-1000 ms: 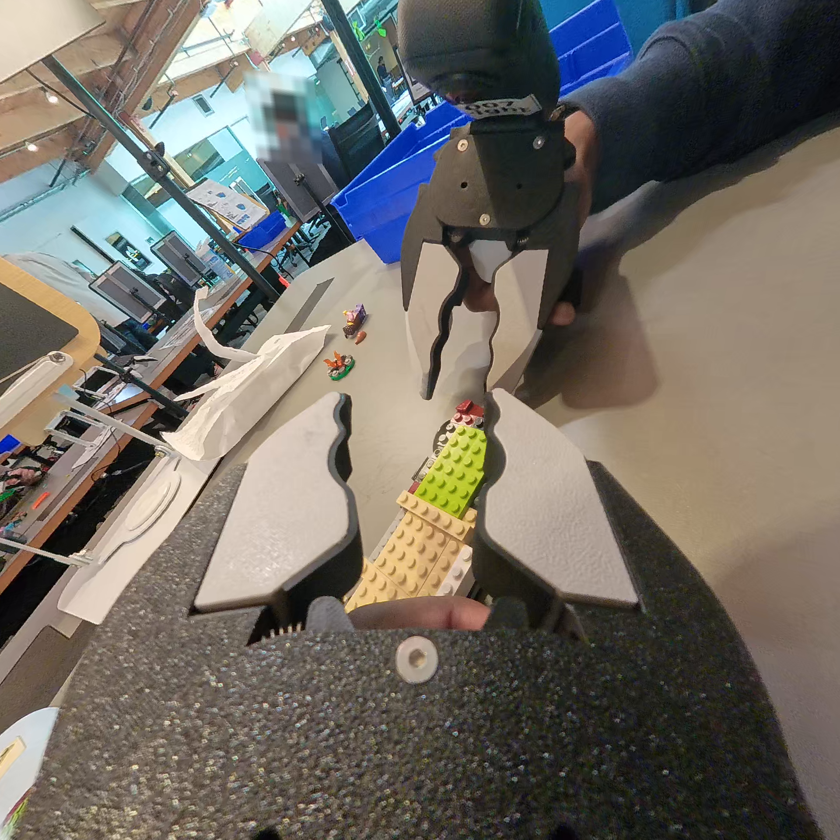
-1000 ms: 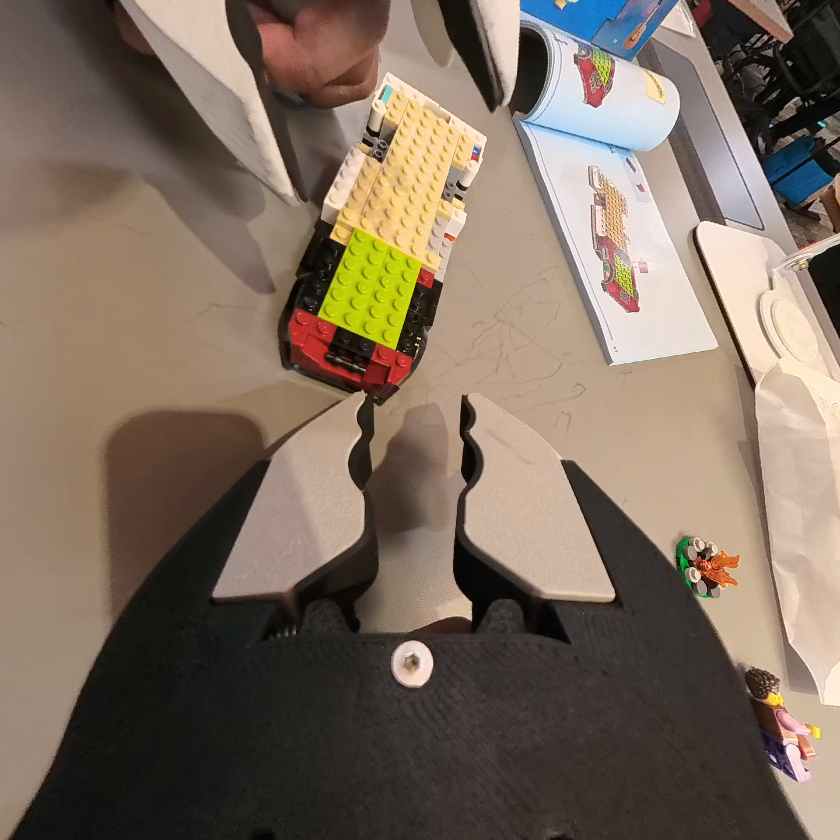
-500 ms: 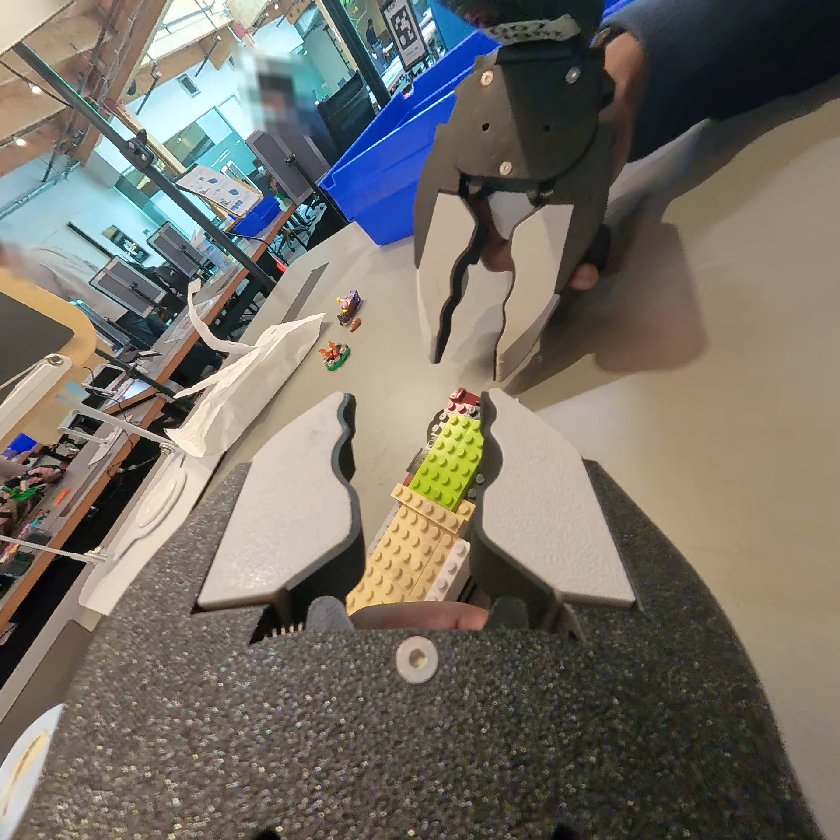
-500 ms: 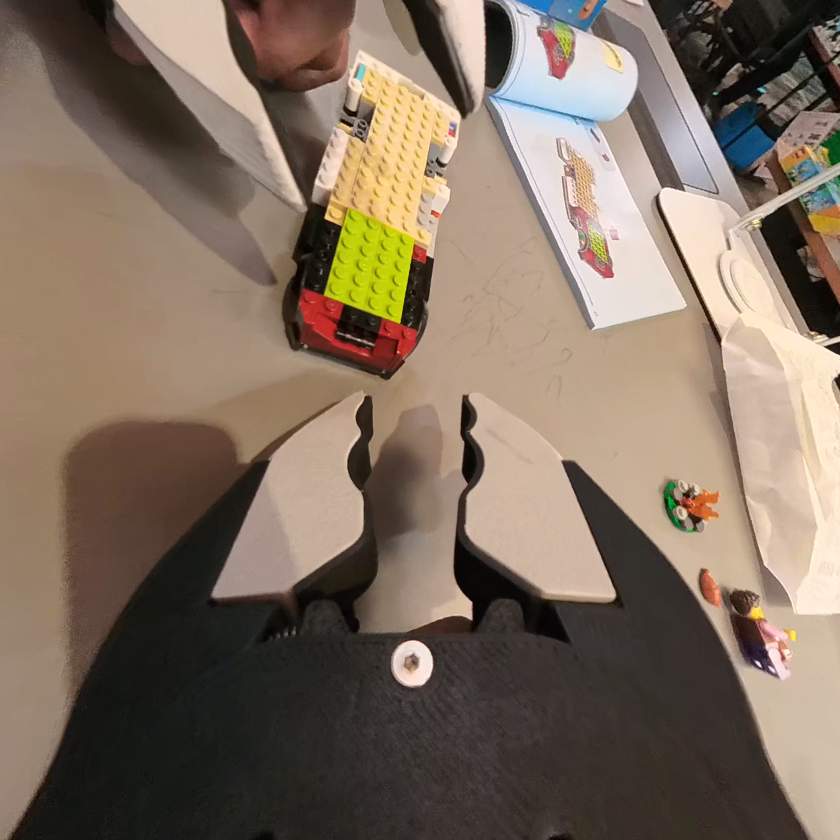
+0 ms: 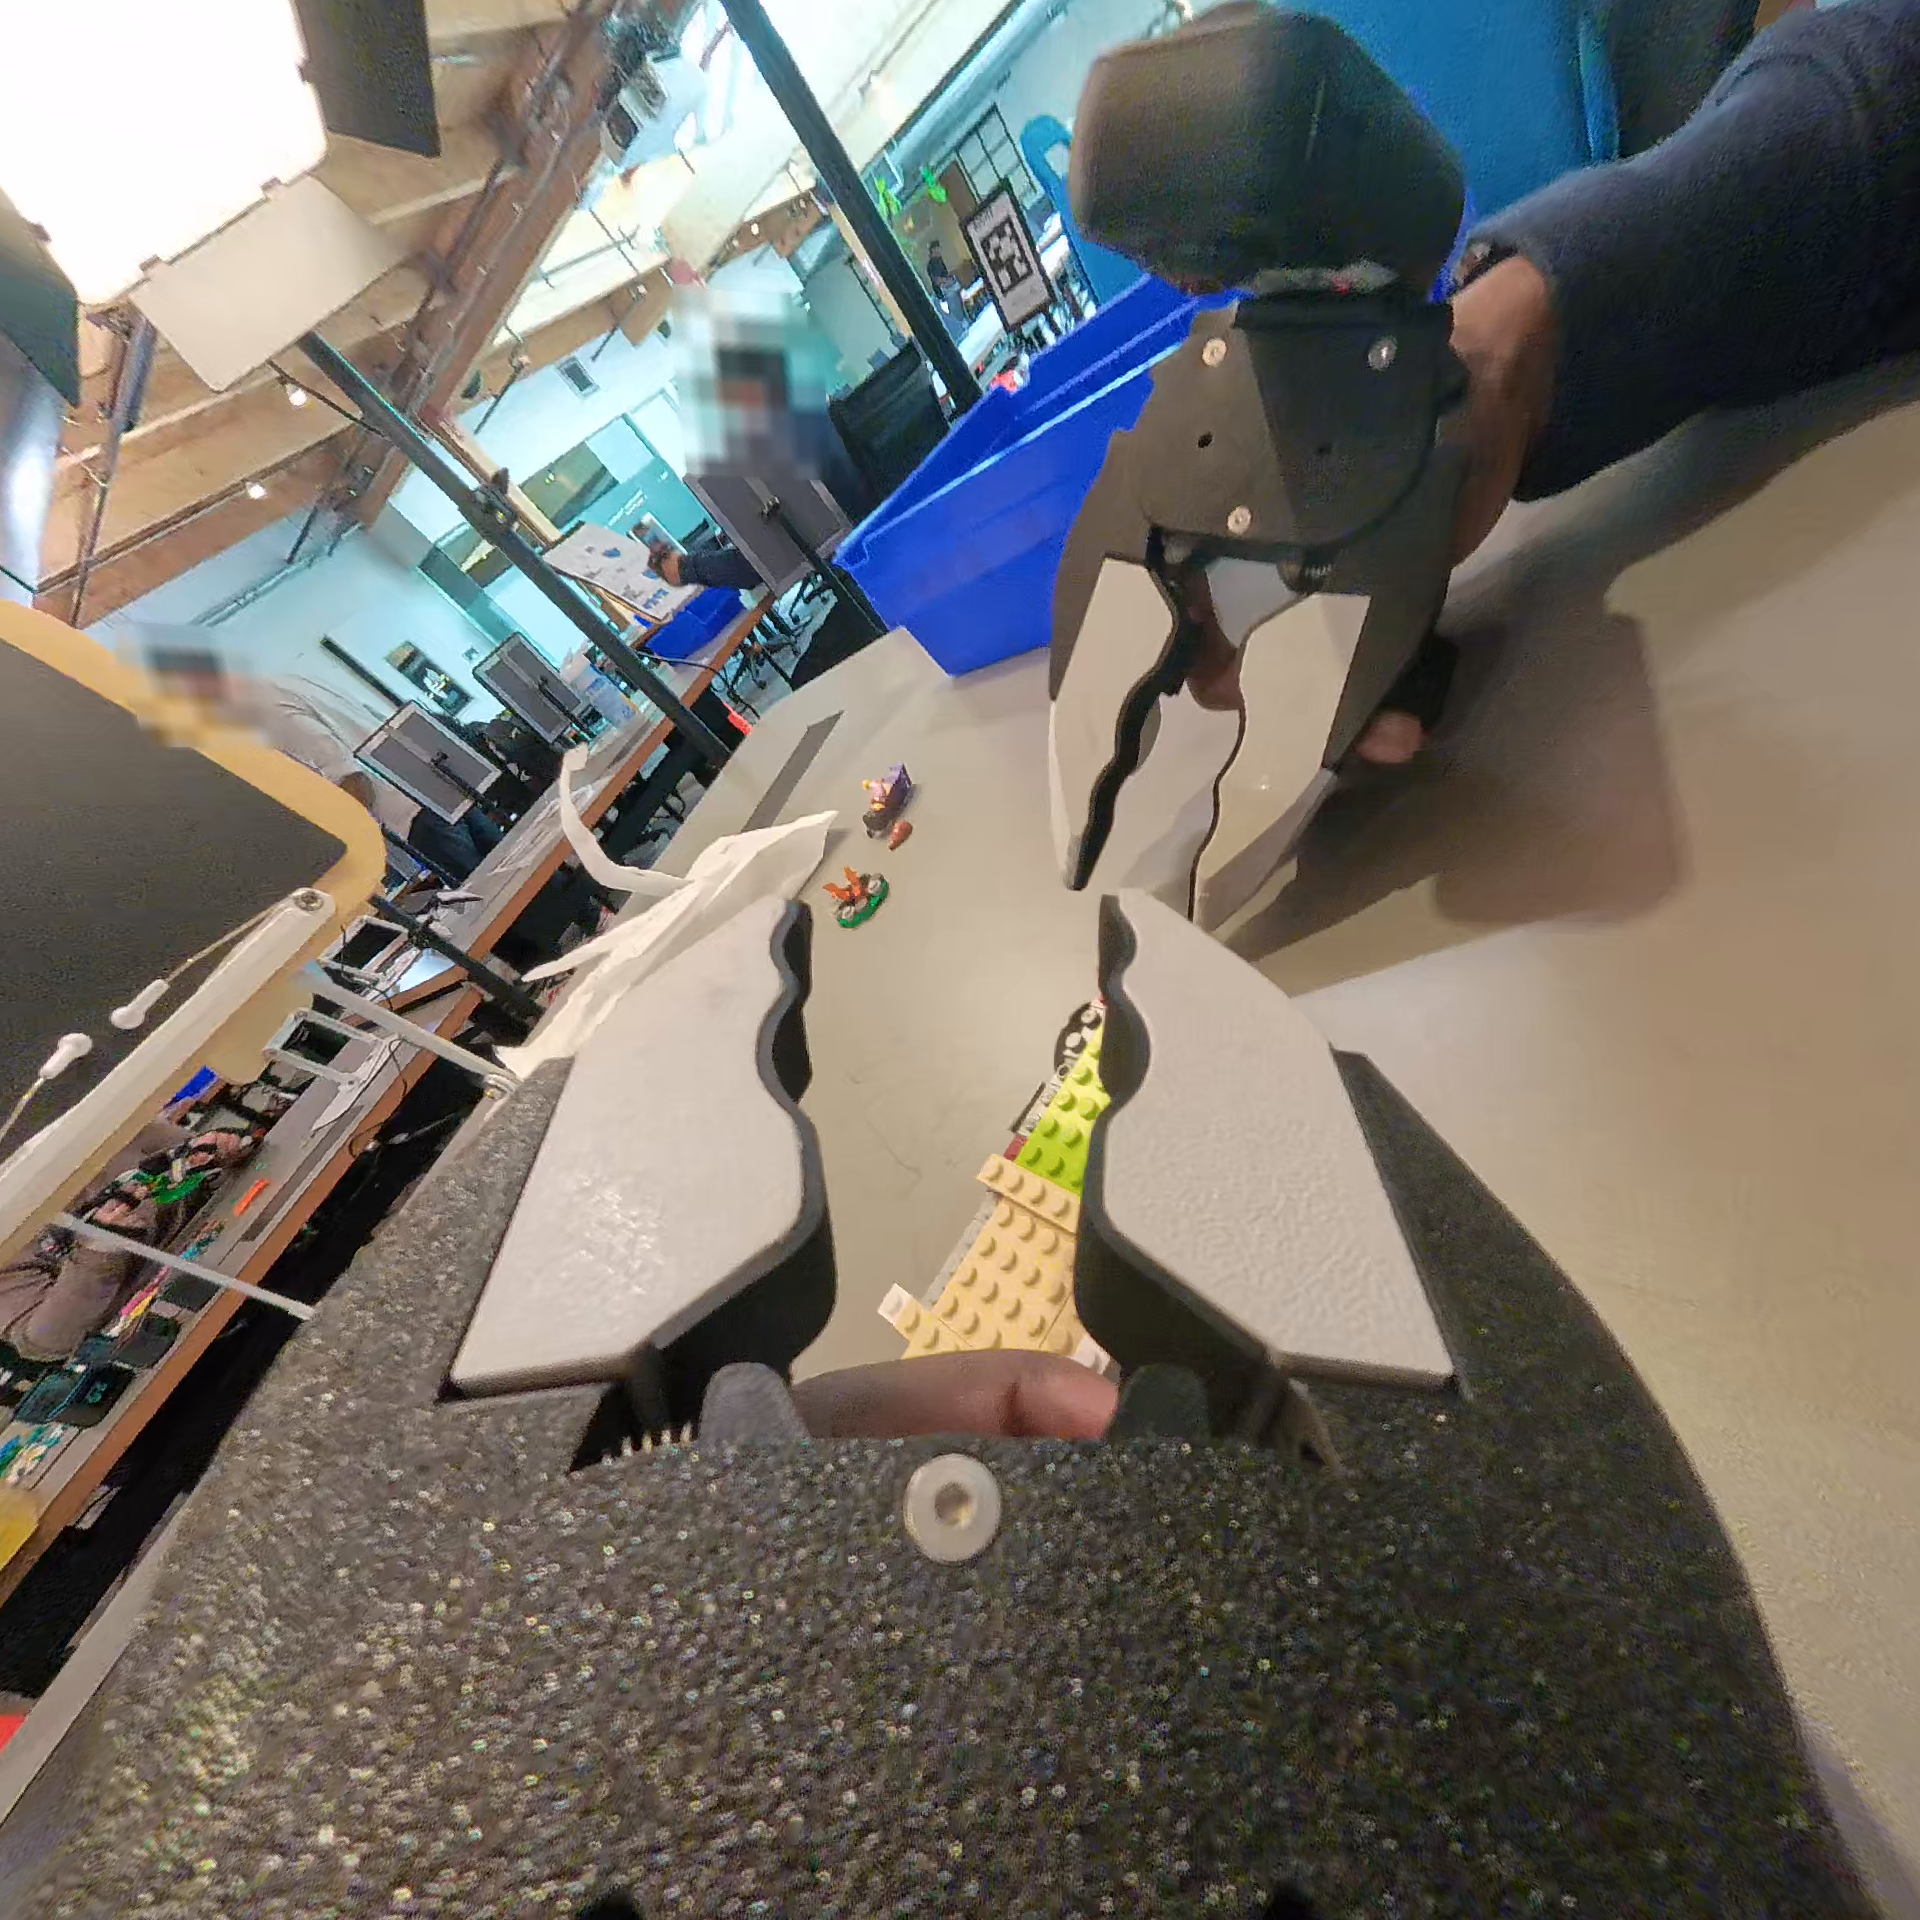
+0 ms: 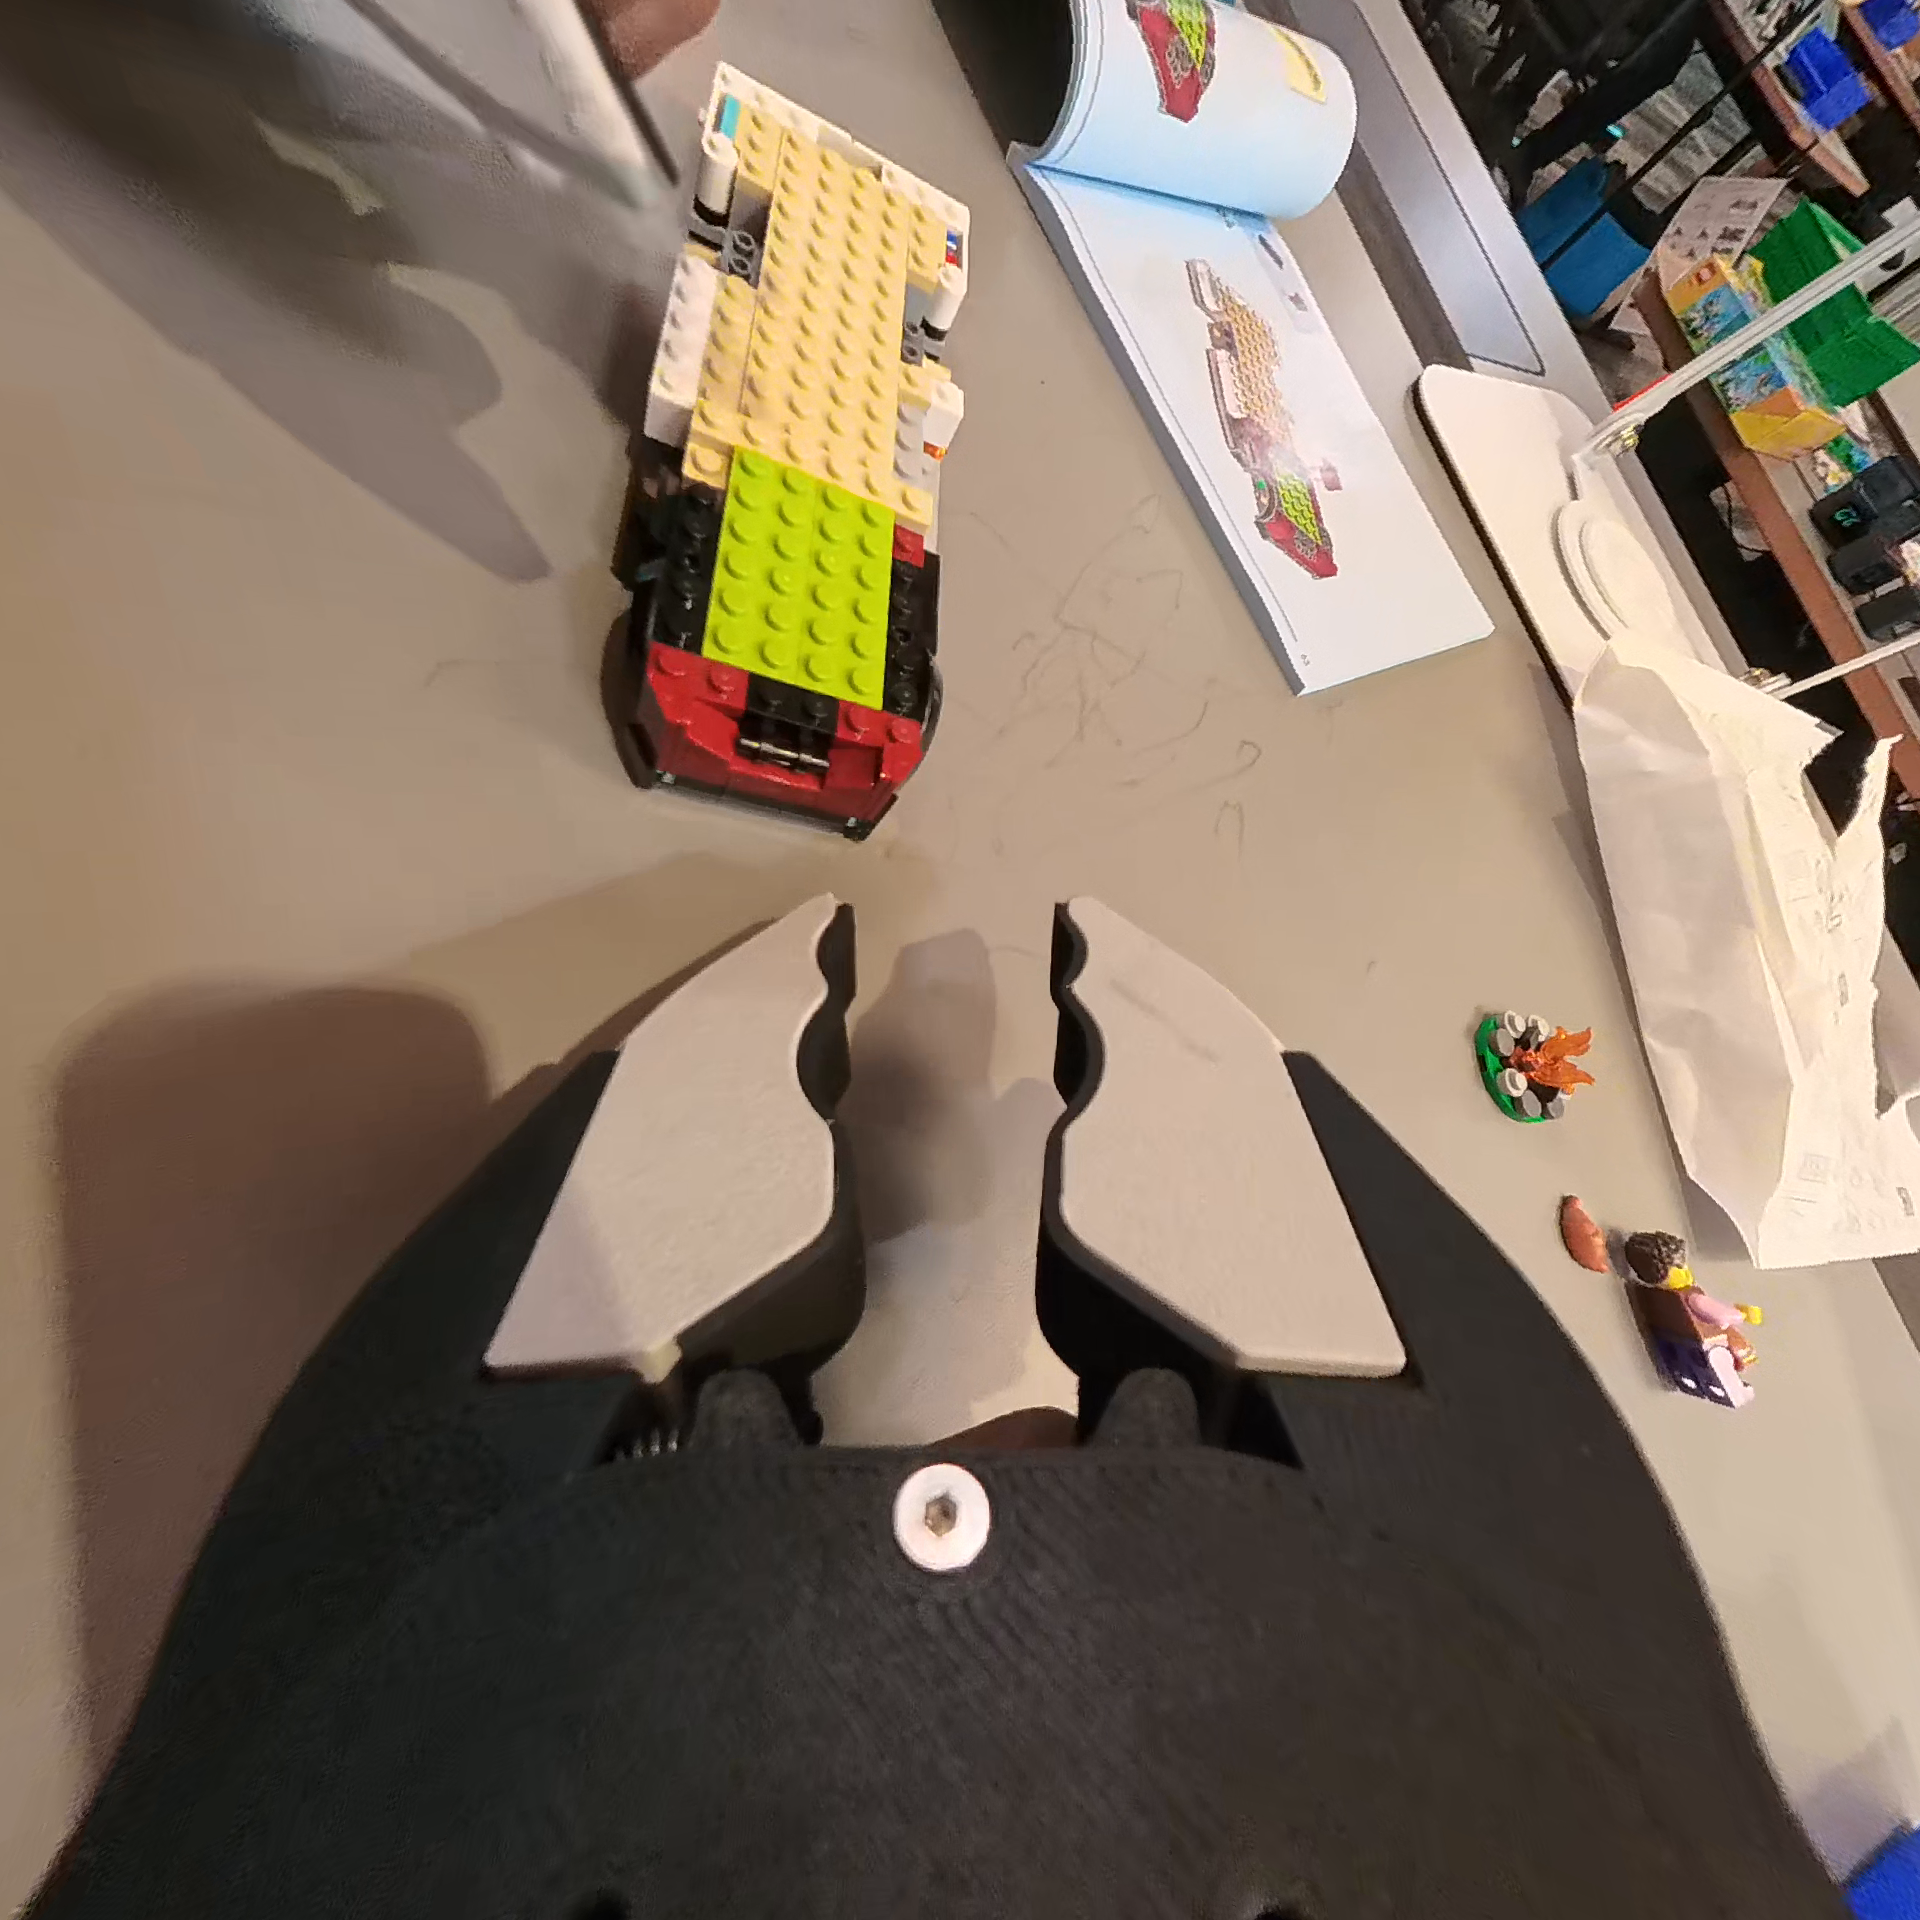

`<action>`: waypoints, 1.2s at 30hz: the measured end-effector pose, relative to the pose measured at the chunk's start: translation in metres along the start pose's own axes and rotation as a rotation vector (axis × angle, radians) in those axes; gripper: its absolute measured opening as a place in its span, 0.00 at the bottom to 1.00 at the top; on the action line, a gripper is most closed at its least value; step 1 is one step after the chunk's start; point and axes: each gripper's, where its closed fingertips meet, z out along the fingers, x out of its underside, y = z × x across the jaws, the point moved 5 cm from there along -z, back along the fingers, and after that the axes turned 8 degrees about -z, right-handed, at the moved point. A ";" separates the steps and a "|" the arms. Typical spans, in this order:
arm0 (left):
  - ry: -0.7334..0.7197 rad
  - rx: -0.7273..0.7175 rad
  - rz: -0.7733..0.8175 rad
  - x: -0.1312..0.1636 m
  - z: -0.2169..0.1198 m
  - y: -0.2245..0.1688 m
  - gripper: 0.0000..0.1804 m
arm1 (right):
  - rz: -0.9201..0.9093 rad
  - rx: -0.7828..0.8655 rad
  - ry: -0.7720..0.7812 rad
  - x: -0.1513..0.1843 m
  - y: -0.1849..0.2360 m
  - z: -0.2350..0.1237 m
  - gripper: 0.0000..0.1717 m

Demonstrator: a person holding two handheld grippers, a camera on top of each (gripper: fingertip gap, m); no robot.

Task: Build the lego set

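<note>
While the left gripper (image 5: 951, 920) hangs above the grey table (image 5: 1558, 1195) with its jaws spread wide and nothing between the pads, the brick-built vehicle (image 5: 1039, 1226) lies under and behind its right finger (image 5: 1226, 1143), showing at about five o'clock from the fingertips; its tan and lime deck runs lengthwise roughly along the fingers' own line, toward twelve o'clock. In that same left wrist view the right gripper (image 5: 1143, 883) hangs at one o'clock, pointing down at the table, its jaws partly apart and bare. A small campfire piece on a green base (image 5: 857, 899) and a toy figure (image 5: 888, 795) lie at eleven o'clock, beside a torn white paper bag (image 5: 675, 935), with a blue bin (image 5: 987, 540) farther back. In the right wrist view the right gripper (image 6: 954, 914) stands with its jaws partly spread on air, close over the table, and the vehicle (image 6: 800, 488) lies at about eleven o'clock from its tips, apart from them, its red end nearest and its long axis running away toward twelve. An open instruction booklet (image 6: 1299, 436) lies at one o'clock, the campfire piece at three, the figure at four. The left gripper looks the nearer of the two to the vehicle, though touching it nowhere that shows.
</note>
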 end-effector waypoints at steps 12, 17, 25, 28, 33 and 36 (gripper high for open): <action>-0.270 -0.031 -0.102 -0.035 -0.022 0.016 0.28 | -0.003 -0.007 -0.001 0.000 0.001 0.000 0.20; -0.258 -0.033 -0.118 -0.032 -0.021 0.017 0.28 | -0.001 -0.010 0.000 0.000 0.001 0.000 0.19; -0.239 -0.019 -0.115 -0.029 -0.017 0.013 0.28 | -0.004 -0.010 -0.002 0.000 0.001 0.000 0.19; -0.234 -0.017 -0.115 -0.028 -0.016 0.012 0.28 | -0.005 -0.010 -0.003 0.000 0.001 0.000 0.19; -0.221 -0.014 -0.114 -0.025 -0.015 0.011 0.28 | -0.008 -0.006 -0.004 -0.001 0.001 0.001 0.19; -0.208 -0.008 -0.104 -0.023 -0.014 0.010 0.28 | -0.004 -0.005 -0.001 0.000 0.001 0.000 0.20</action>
